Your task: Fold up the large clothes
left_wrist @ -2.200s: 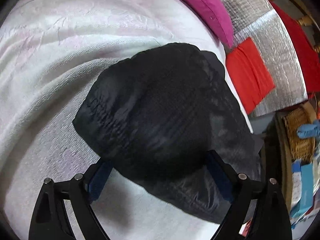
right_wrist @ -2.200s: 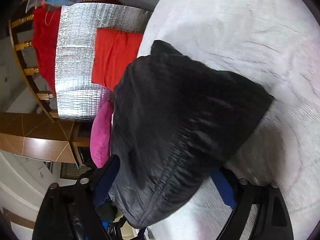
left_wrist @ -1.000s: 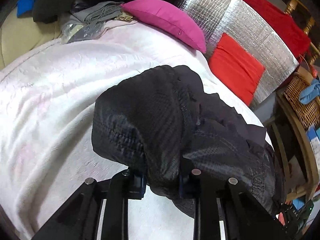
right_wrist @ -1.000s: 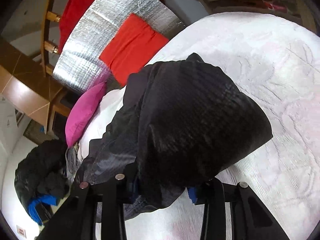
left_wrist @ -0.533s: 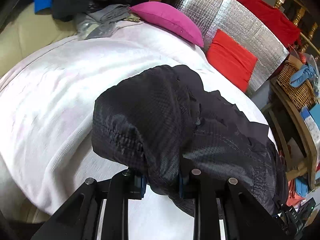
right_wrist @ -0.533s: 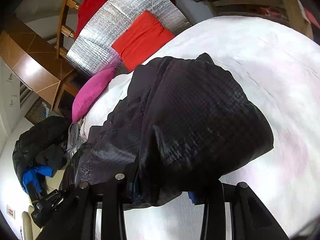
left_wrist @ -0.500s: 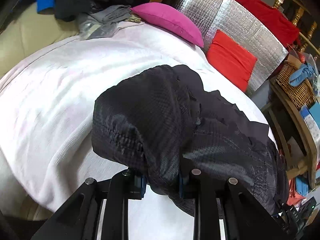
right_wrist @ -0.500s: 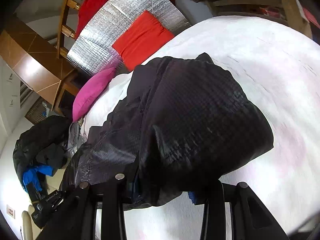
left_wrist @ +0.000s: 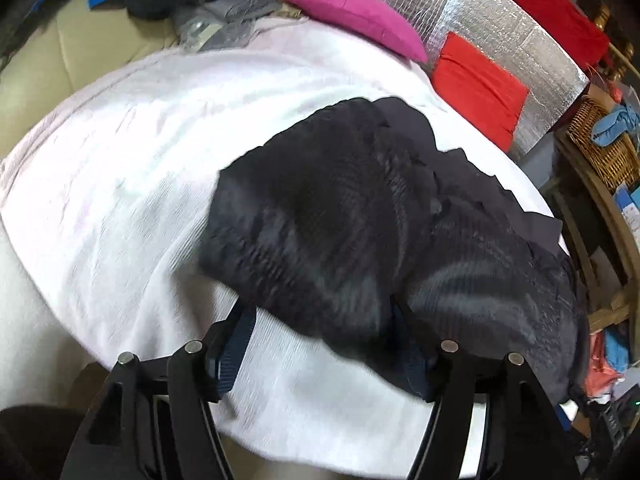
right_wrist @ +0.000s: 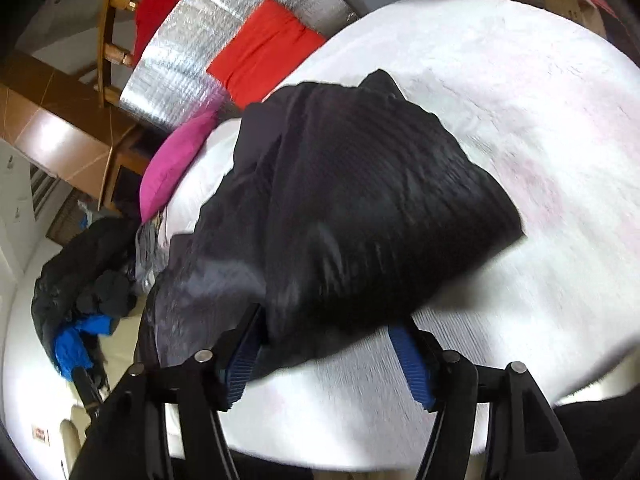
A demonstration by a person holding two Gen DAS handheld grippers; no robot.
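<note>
Both the left gripper (left_wrist: 324, 340) and right gripper (right_wrist: 328, 360) are opening, letting go of the folded black garment (left_wrist: 360, 220), whose edge lies loose between the spread jaws on the white blanket (left_wrist: 140, 160). Next, probably, comes backing clear without dragging it. Only the right view shows the dark clothes pile (right_wrist: 80, 272); only the left shows the wicker basket (left_wrist: 600, 148).

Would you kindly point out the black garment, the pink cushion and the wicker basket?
black garment (left_wrist: 352, 216), left wrist view, middle of its folded top layer.
pink cushion (left_wrist: 352, 12), left wrist view, centre of its face.
wicker basket (left_wrist: 600, 148), left wrist view, woven side wall.
</note>
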